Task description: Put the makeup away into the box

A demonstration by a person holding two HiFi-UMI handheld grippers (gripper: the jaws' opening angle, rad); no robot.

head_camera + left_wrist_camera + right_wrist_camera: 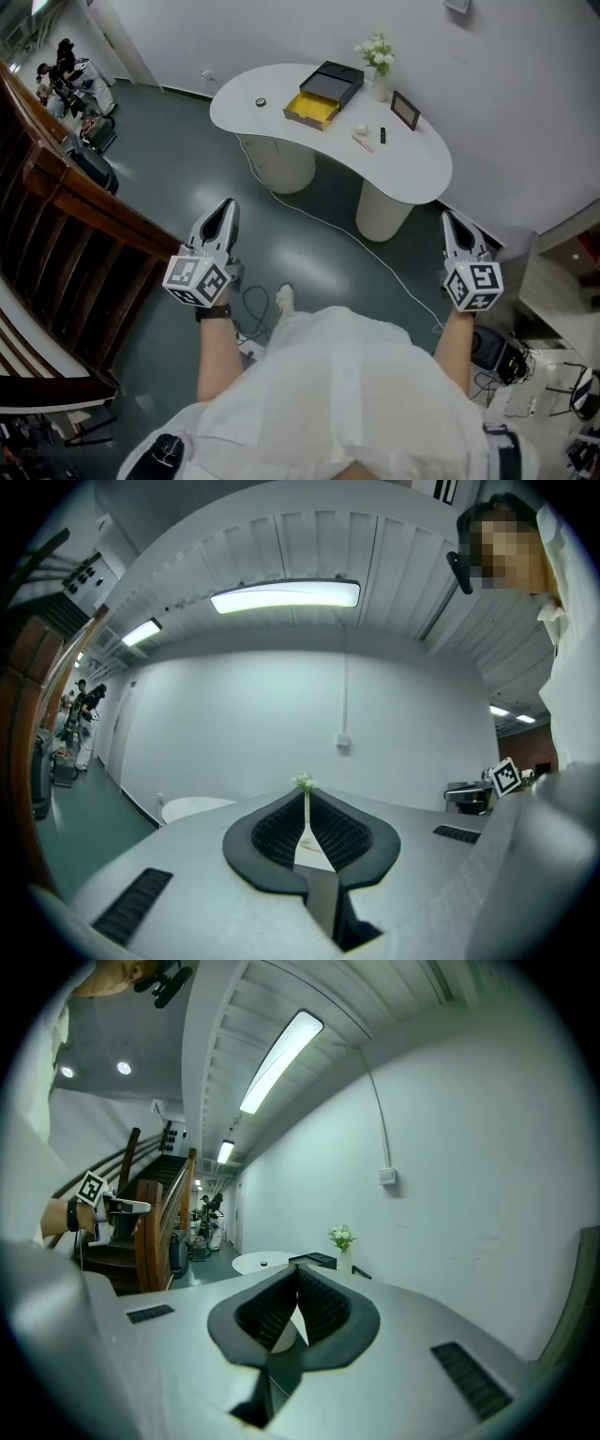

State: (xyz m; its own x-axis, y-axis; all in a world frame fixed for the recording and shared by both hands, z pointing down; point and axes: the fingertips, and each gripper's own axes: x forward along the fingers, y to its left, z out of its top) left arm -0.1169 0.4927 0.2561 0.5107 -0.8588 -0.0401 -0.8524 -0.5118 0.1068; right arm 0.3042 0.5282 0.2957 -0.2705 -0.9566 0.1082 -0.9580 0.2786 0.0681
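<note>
Well back from the white table (417, 169), the person carries the left gripper (227, 203) and right gripper (454, 218) level, jaws together and empty, since the makeup (361, 130) lies out of reach near the table's far edge, right of the open box (324, 92).

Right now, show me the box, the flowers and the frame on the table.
box (336, 81), head view, on its black top.
flowers (376, 52), head view, on the white blooms.
frame (405, 110), head view, on its dark face.
</note>
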